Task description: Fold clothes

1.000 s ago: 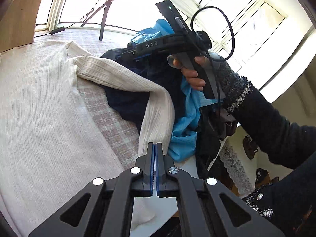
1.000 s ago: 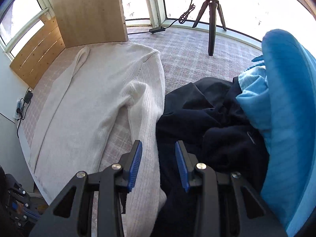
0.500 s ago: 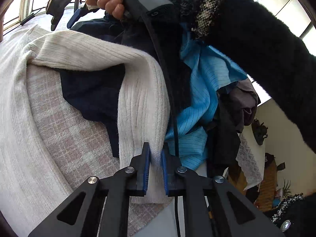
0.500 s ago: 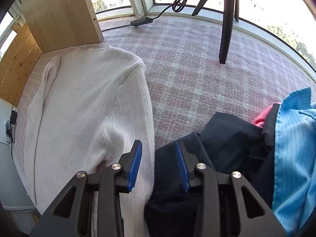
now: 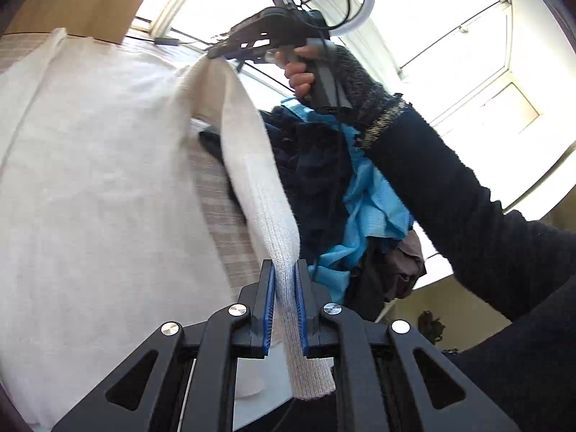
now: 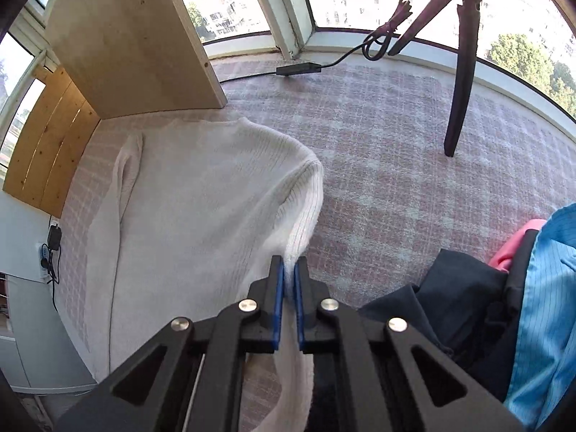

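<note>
A cream ribbed sweater [image 6: 201, 216] lies spread flat on the checked cloth surface [image 6: 396, 165]; it also shows in the left wrist view [image 5: 90, 187]. Its right sleeve [image 5: 252, 180] is lifted off the surface and stretched between both grippers. My left gripper [image 5: 285, 280] is shut on the sleeve near its cuff, which hangs below the jaws. My right gripper [image 6: 288, 280] is shut on the sleeve near the shoulder; it also shows in the left wrist view [image 5: 219, 54], held high in a hand.
A heap of dark navy and blue clothes [image 5: 342, 187] lies to the right of the sweater, also in the right wrist view [image 6: 504, 306]. A tripod leg [image 6: 460, 82] and cable stand at the back. A wooden board [image 6: 126, 36] leans at the far left.
Both grippers have closed on the sleeve, the left near the cuff and the right near the shoulder. The sleeve has been lifted off the dark clothes.
</note>
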`<state>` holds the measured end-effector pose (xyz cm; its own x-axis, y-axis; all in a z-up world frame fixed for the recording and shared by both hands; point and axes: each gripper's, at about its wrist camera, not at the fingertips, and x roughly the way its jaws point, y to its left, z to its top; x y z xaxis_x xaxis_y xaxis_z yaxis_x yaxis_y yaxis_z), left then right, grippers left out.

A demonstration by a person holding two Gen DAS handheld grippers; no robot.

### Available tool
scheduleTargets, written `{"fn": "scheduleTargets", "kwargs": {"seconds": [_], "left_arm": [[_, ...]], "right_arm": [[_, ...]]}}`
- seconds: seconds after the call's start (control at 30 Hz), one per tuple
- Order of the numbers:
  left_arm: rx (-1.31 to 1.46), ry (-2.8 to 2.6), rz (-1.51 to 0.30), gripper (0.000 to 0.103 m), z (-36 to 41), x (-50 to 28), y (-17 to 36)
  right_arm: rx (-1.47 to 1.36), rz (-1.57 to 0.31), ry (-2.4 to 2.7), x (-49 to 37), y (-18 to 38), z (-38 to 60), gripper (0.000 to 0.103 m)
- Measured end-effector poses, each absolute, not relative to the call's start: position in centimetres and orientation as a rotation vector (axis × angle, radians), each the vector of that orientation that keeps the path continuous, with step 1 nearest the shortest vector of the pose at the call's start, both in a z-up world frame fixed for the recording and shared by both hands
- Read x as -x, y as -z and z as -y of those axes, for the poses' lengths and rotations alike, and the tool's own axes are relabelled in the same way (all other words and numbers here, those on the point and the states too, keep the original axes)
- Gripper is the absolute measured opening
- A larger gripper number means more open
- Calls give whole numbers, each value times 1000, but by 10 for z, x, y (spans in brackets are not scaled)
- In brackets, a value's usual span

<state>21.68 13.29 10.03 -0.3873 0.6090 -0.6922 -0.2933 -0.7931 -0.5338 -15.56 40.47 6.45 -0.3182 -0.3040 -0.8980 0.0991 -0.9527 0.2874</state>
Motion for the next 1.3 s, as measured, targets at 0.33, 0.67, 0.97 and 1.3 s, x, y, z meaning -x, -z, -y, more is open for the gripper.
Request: {"fn": "scheduleTargets", "kwargs": {"seconds": [0.33, 0.67, 0.97, 1.3], "left_arm": [[1446, -2315, 280, 52, -113, -226, -62], [1435, -2187, -42, 50, -179, -236, -45], [1395, -2161, 40, 0, -170, -234, -39], [1356, -2157, 45, 22, -190, -251, -59]], "right_arm": [[-1664, -106, 2362, 130, -61, -337, 20], [-1625, -68, 2272, 75, -11, -362, 20], [-1653, -11, 2292, 101, 8, -350, 21], [-1678, 547, 2295, 95, 27, -445, 8]]}}
